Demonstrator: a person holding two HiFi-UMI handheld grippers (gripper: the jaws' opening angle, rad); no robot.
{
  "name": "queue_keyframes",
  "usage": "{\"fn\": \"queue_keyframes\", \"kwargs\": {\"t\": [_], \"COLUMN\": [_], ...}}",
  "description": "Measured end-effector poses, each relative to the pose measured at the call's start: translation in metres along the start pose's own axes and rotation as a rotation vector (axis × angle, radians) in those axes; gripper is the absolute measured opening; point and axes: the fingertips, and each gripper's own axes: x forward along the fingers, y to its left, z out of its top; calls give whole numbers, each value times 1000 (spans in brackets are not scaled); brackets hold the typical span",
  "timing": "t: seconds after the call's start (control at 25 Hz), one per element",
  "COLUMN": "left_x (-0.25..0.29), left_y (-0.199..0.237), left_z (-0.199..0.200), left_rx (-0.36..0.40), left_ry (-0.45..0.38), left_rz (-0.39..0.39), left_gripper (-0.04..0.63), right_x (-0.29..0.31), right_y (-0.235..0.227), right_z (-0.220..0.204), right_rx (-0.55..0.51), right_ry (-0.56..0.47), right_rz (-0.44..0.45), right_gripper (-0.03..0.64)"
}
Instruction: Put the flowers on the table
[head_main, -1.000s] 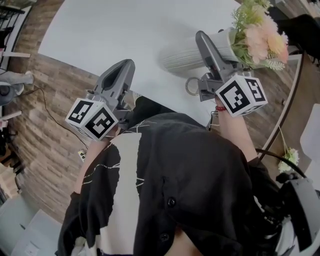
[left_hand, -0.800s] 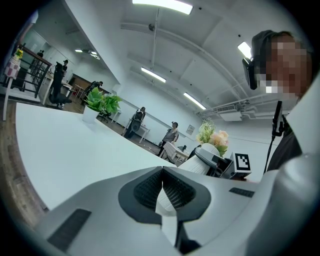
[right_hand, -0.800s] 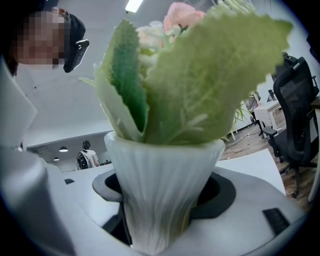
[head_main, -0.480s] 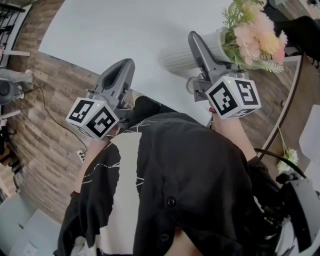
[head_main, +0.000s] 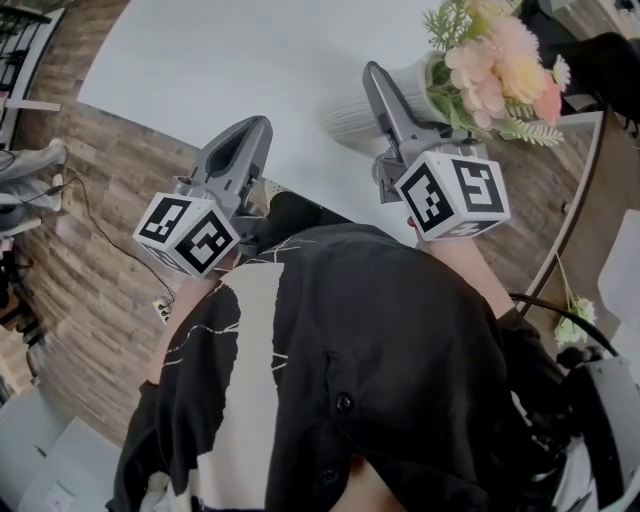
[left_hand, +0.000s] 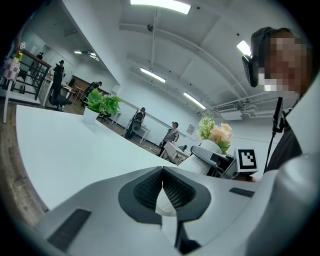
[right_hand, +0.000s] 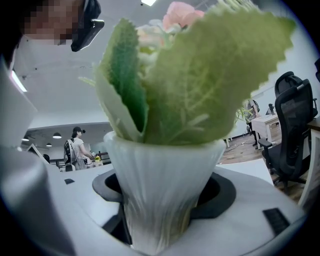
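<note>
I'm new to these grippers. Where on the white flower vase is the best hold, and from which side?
Grip the vase on its ribbed body below the flared rim, level from the side. It narrows there, so the jaws straddle it and the flowers stay clear. The right gripper holds it so.

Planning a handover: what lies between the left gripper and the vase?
Nothing but bare table between left gripper and vase, in the head view.
</note>
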Motion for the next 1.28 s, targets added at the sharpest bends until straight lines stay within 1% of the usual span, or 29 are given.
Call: {"fn": "queue_keyframes", "kwargs": {"t": [0.08,0.24,0.6,0.8,1.08,1.28], "left_x": [1,2,-4,-6,-7,-7], "left_y": [-1,-5,0,0,0,1], "left_z": [-1,-4,-5,-5,-7,-7], "left_rx": [2,1,1,0,-4,-5], "left_ry": [3,3,3,-2,-6,-7], "left_rz": [-1,-2,17,22,27,32], "left_gripper": [14,14,14,14,14,14], "right_x": [-1,-2,4,7,6,7], "right_y": [1,7,22,31,42,44], "right_z": [0,-1,-2,-3,-7,-7], "right_rx": [-7,-38,-101,-141,-190,-202], "right_ry": [15,27,45,39,50,50], "right_rz": [-17,-15,11,49,72,79], "right_gripper": [350,348,348,348,348,348]}}
